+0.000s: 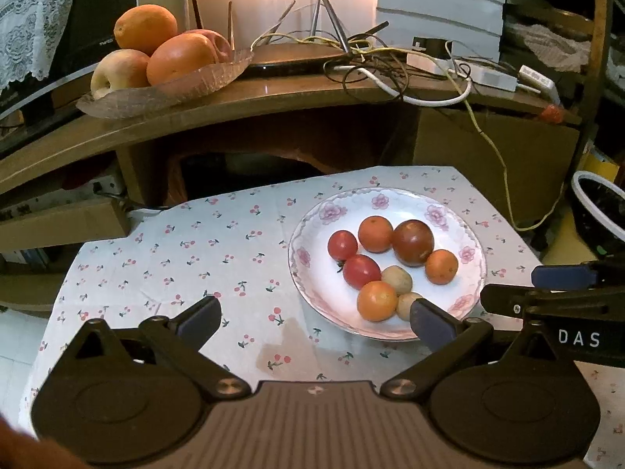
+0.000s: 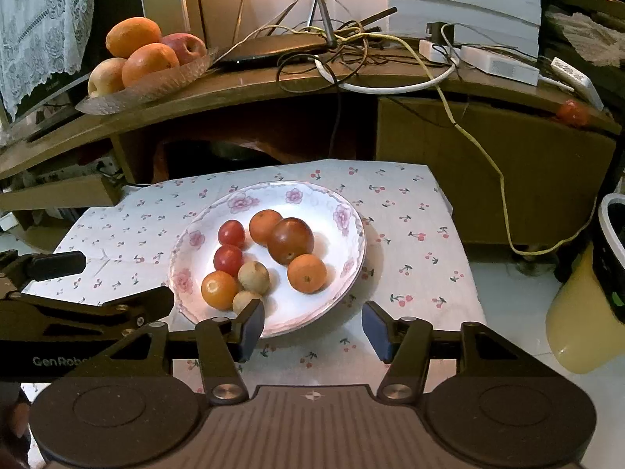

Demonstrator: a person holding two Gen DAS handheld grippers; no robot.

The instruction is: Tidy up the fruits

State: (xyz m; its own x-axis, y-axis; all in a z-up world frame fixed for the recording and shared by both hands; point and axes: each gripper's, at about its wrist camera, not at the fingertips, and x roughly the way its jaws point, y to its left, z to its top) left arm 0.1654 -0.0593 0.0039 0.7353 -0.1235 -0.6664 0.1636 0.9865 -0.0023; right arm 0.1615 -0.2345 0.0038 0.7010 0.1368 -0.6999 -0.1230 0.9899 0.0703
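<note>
Fruit sits heaped on a floral plate [image 1: 312,211] that rests on a cherry-print cloth [image 1: 195,242]. Taking the plate as a clock face in the right wrist view, a big dark tomato [image 2: 291,240] lies near the centre, touching an orange [image 2: 265,226] at 11 o'clock; a second orange [image 2: 307,273] sits just below the tomato at 5 o'clock. Two red tomatoes [image 2: 231,233] stand one above the other at 9 o'clock, touching. A third orange [image 2: 218,290] lies at 7 o'clock, with two brown fruits [image 2: 254,276] beside it toward the near rim. The left gripper [image 1: 314,318] hangs over the cloth at the plate's 8 o'clock, spread wide and holding nothing; its right fingertip [image 1: 425,322] covers the near rim in front of the lower brown fruit, though contact cannot be told. The right gripper [image 2: 312,326] hovers at the plate's 6 o'clock, also released and empty, its left fingertip [image 2: 252,322] over the rim beside the same brown fruit. Farther back, at 11 o'clock in both views, a glass dish [image 1: 164,90] on a wooden shelf [image 1: 273,105] carries larger oranges [image 1: 145,29] and apples [image 1: 117,72]. Tangled cables [image 1: 367,62] lie at 12 o'clock on that shelf.
</note>
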